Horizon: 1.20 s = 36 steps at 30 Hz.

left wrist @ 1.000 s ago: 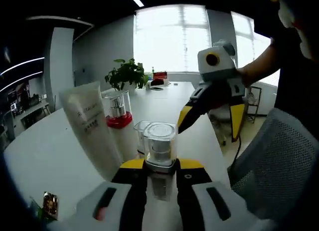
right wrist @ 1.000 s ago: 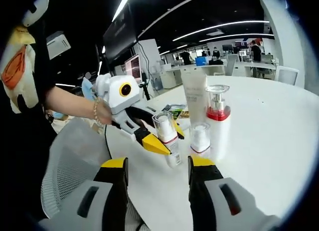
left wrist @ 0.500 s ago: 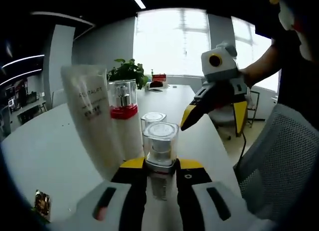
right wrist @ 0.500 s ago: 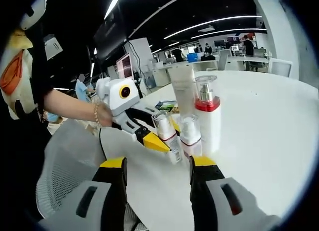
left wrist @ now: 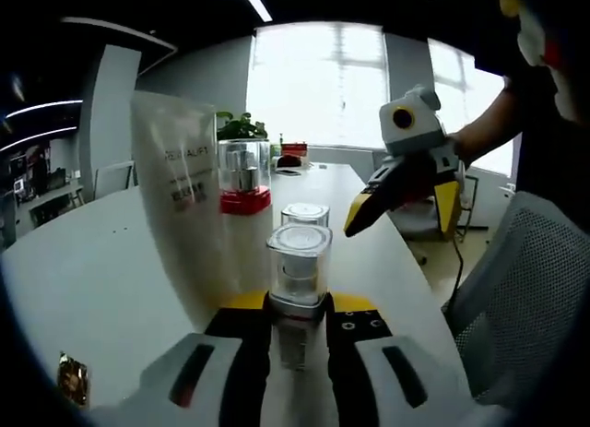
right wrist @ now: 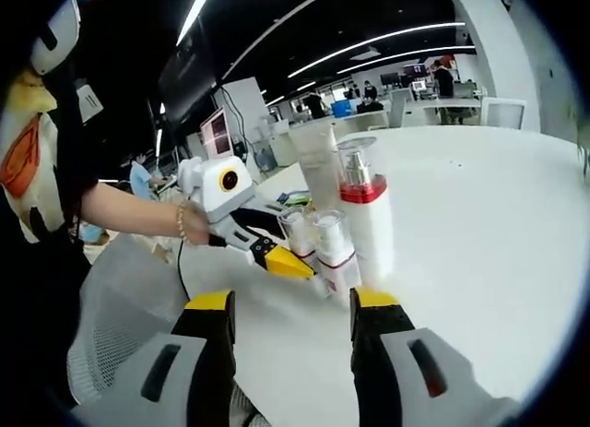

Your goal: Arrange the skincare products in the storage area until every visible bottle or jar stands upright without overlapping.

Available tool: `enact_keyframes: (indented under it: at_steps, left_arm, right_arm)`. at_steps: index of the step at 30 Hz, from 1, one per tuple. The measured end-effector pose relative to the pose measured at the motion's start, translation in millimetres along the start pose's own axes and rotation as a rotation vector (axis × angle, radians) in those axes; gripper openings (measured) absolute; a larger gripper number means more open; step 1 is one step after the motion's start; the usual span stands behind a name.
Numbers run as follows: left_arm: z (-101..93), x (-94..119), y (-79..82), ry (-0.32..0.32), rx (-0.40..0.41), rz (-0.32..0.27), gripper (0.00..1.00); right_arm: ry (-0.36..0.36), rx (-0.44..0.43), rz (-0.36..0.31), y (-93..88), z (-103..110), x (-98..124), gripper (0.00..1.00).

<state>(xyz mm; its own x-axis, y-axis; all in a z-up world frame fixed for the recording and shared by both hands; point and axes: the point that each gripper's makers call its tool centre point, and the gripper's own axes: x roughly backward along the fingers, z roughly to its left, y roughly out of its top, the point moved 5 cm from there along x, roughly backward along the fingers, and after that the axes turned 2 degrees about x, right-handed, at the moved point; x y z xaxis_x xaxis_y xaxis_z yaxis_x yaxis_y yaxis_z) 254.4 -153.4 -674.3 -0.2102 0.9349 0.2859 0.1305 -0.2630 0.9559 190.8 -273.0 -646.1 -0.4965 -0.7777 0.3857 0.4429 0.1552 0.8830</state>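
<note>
Gripping one small bottle (left wrist: 297, 266), left gripper (left wrist: 295, 309) faces three others; right gripper (right wrist: 290, 307) gapes.

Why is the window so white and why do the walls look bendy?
In the left gripper view, daylight overexposes the window, so it glares white and darkens the near tube. In the right gripper view, the fisheye lens curves the ceiling lights and the table edge.

Location: an open-plan office. Indicators: a large white meeting table (right wrist: 479, 196); a grey mesh office chair (left wrist: 516, 298) beside it; long ceiling light strips (right wrist: 369, 58); rows of desks with monitors (right wrist: 221, 132) and people at work in the background (distant, small); a wide bright window (left wrist: 318, 86) behind a potted plant (left wrist: 238, 124) at the table's far end.
</note>
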Motion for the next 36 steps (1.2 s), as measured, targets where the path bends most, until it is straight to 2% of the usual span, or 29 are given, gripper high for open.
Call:
enact_keyframes:
  at_steps: [8,15,19,36]
  left_arm:
    - [3.5,-3.4,3.3,-0.005,-0.004,0.003,0.17]
    - [6.4,-3.8,-1.5,-0.001,0.0,0.005,0.17]
    - [6.7,-3.1,-3.8,0.002,-0.001,0.01,0.21]
    - [8.0,7.5,-5.4,0.033,-0.01,0.038,0.24]
  right_arm:
    - [0.001,-0.007,0.006,-2.5,0.1,-1.3,0.49]
    - [0.003,-0.01,0.004,-3.0,-1.0,-0.9,0.49]
    - [0.002,-0.013,0.003,-3.2,-1.2,0.0,0.49]
    - [0.016,-0.005,0.005,-0.6,2.4,-0.6,0.52]
